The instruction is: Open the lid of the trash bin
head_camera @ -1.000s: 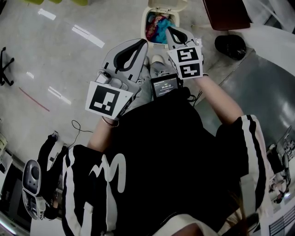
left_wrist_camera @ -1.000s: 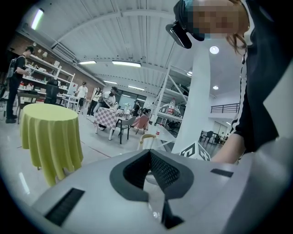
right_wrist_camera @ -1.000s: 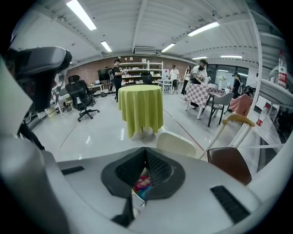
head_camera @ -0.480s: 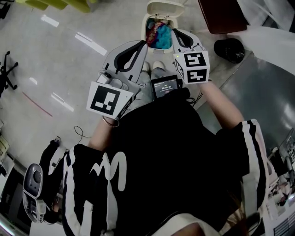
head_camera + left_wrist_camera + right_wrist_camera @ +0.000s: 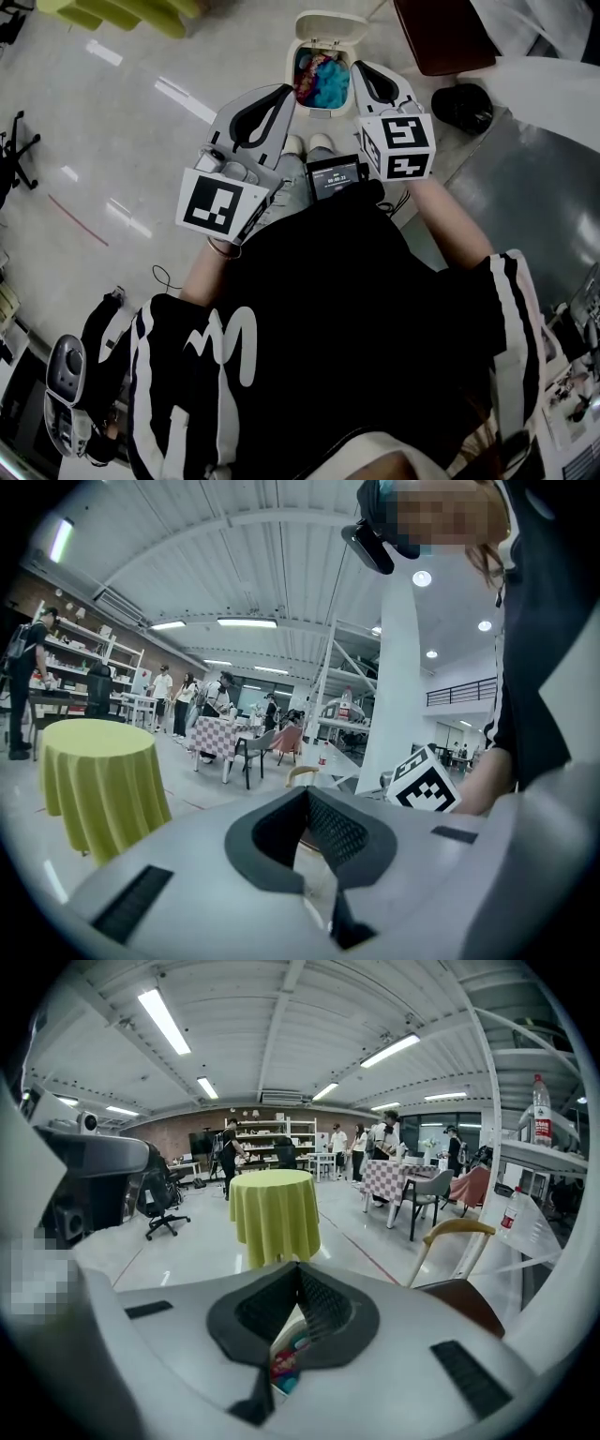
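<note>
Trash bin (image 5: 292, 67) sits on the floor (image 5: 122, 122) right in front of the person's shoes (image 5: 307, 143). Open glossy floor to its left. A brown chair seat (image 5: 441, 33) is close on its right, and a yellow-green tablecloth (image 5: 122, 11) is well off to the upper left.

Bin is white plastic, rounded-rectangular. The lid (image 5: 330, 23) is already flipped up at the far edge. Crumpled red and blue contents (image 5: 322, 80) show inside.

Left gripper (image 5: 284, 92): grey shell, dark ribbed pads. Tips meet, nothing clamped. It sits just beside the bin's near-left rim; I can't tell if it touches.

Right gripper (image 5: 359, 67): same build, tips closed and empty. It is at the bin's right rim, and its own view shows the contents through the slit below the pads.
</note>
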Demonstrator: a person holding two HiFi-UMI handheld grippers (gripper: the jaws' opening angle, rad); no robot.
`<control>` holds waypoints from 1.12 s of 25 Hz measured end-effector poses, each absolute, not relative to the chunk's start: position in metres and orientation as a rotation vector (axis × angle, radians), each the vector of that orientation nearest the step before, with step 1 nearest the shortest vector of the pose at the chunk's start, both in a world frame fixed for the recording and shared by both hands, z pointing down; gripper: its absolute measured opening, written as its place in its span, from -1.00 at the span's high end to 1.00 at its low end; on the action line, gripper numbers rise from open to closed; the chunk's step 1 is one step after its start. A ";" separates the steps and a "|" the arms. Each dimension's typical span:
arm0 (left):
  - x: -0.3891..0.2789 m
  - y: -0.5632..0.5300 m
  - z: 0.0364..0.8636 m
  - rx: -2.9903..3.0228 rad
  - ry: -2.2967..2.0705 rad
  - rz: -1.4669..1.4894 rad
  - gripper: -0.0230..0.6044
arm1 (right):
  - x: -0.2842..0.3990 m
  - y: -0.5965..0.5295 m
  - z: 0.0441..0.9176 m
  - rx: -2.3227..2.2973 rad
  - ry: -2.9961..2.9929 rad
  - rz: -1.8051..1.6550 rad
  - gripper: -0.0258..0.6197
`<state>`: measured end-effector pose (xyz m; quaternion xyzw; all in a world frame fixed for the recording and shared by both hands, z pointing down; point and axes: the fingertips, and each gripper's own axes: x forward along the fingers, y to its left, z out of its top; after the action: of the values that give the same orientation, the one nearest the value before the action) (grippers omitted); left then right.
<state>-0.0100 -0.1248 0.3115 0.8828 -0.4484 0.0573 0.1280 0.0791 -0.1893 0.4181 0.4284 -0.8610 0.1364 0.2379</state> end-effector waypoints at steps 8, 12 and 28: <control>-0.007 -0.125 0.296 2.596 -1.335 0.151 0.90 | 0.089 -0.187 0.390 1.231 -2.406 0.363 0.91; -0.004 -0.125 0.288 2.617 -1.336 0.135 0.90 | 0.091 -0.184 0.378 1.252 -2.429 0.361 0.91; 0.008 -0.115 0.259 2.656 -1.346 0.072 0.90 | 0.104 -0.165 0.327 1.330 -2.540 0.320 0.91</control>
<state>0.0080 -0.1152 0.2592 0.8888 -0.4504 0.0242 0.0818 0.1038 -0.1646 0.3267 0.4573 -0.8732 0.1099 0.1279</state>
